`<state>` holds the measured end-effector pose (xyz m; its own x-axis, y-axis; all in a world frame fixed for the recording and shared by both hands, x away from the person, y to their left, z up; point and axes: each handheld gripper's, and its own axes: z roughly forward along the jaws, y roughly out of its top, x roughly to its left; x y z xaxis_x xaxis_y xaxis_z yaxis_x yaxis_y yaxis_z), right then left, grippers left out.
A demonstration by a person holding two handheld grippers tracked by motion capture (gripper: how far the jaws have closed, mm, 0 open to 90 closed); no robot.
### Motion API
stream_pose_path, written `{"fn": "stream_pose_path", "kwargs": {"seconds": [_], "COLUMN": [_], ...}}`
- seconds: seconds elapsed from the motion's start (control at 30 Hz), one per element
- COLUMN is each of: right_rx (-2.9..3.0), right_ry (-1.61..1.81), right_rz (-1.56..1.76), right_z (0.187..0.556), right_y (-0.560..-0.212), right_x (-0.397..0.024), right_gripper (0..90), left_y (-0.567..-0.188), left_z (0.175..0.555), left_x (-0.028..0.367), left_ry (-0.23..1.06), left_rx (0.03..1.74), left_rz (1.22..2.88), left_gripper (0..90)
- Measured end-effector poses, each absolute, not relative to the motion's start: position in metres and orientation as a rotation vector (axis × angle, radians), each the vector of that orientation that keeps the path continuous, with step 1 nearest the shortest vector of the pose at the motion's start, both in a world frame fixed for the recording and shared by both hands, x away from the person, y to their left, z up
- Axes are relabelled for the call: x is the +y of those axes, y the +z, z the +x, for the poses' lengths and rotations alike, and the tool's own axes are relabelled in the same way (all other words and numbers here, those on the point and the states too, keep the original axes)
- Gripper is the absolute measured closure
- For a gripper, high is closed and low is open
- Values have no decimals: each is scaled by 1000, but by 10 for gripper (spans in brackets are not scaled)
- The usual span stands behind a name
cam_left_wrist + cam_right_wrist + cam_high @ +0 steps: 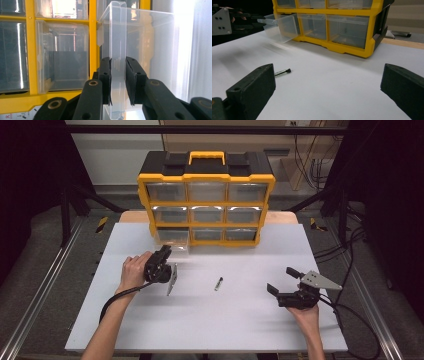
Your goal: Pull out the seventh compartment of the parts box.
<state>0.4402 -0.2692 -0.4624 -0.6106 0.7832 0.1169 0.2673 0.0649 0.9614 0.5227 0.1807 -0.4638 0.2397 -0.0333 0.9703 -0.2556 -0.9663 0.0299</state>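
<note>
Drawer: the clear bottom-left drawer [172,239] of the yellow organiser [206,195] is pulled partway out; that much looks done
Left tongs [117,80]: pinching the drawer's front lip
Screw [218,283]: lying mid-bench [150,320], not yet picked up
Right tongs [282,280]: spread wide, empty, resting well right of the screw
</note>
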Motion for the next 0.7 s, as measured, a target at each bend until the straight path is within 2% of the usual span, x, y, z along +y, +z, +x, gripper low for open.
{"fn": "stream_pose_path", "kwargs": {"seconds": [0.37,0.7], "right_rx": [1910,1910], "right_ry": [1577,1580], "right_rz": [1043,1043], "right_z": [440,440], "right_y": [-462,-462], "right_x": [-269,-269], "right_gripper": [5,5], "left_y": [-455,-448], "left_z": [521,515], "left_x": [182,184], "left_ry": [1659,1475], "left_rx": [-165,42], "left_rz": [2367,2364], "left_gripper": [666,618]}}
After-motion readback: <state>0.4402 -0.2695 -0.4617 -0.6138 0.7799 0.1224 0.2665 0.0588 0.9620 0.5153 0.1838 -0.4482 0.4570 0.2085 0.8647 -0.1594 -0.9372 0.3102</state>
